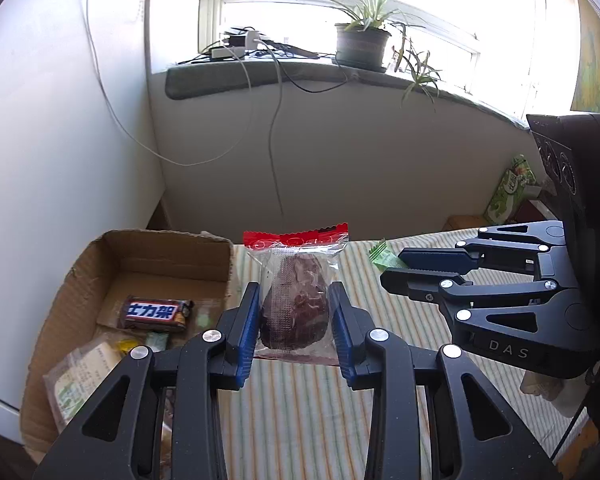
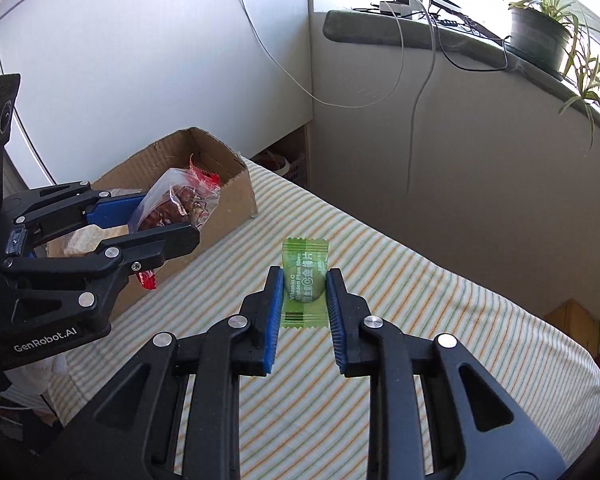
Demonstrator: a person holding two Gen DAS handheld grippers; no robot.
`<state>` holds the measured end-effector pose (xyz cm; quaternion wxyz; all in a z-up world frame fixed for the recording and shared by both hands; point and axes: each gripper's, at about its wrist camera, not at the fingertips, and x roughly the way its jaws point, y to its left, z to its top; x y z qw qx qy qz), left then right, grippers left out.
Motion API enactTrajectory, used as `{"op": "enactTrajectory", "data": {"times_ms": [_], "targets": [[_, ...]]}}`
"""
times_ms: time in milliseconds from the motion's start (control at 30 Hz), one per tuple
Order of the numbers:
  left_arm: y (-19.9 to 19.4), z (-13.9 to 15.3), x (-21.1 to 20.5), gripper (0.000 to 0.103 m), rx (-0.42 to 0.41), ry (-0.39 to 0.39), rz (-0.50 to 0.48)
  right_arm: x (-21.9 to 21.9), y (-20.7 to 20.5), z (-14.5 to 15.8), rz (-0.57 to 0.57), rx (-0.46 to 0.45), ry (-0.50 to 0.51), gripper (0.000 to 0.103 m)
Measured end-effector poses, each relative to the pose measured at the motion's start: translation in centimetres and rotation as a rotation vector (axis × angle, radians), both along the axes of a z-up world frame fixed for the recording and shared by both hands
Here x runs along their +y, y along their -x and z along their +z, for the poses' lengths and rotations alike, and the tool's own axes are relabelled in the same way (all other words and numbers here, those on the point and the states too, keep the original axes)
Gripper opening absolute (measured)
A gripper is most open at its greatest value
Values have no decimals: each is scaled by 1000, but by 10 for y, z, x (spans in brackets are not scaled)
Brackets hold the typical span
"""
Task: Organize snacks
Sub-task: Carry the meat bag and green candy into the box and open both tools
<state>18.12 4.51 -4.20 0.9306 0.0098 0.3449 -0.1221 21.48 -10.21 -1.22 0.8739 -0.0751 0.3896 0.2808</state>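
The clear red-topped packet of dried fruit (image 1: 296, 300) sat clamped in my left gripper (image 1: 296, 312), its long axis running straight out along the fingers, sealed red end farthest from me. The open cardboard box (image 1: 112, 256) lay just to that gripper's left and below it, a Snickers bar (image 1: 156, 314) already inside. My right gripper (image 2: 302, 296) was clenched on the green plum-slice sachet (image 2: 305, 276), farther from the box, so I judged the left should drop first.
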Motion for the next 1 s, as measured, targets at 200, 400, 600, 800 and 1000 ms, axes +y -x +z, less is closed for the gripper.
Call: {"op": "enactTrajectory", "data": {"times_ms": [200, 400, 600, 800, 1000], "targets": [[8, 4, 37, 32, -17, -9, 72, 46, -6, 9, 52, -13, -31, 22], [13, 3, 67, 32, -18, -8, 125, 87, -10, 13, 94, -12, -46, 23], [14, -2, 89, 32, -7, -8, 161, 115, -15, 9, 117, 5, -58, 23], [11, -6, 101, 32, 3, -10, 183, 133, -25, 1, 126, 38, -63, 23], [10, -9, 108, 32, 10, -12, 197, 148, -32, -8, 129, 46, -39, 23]]}}
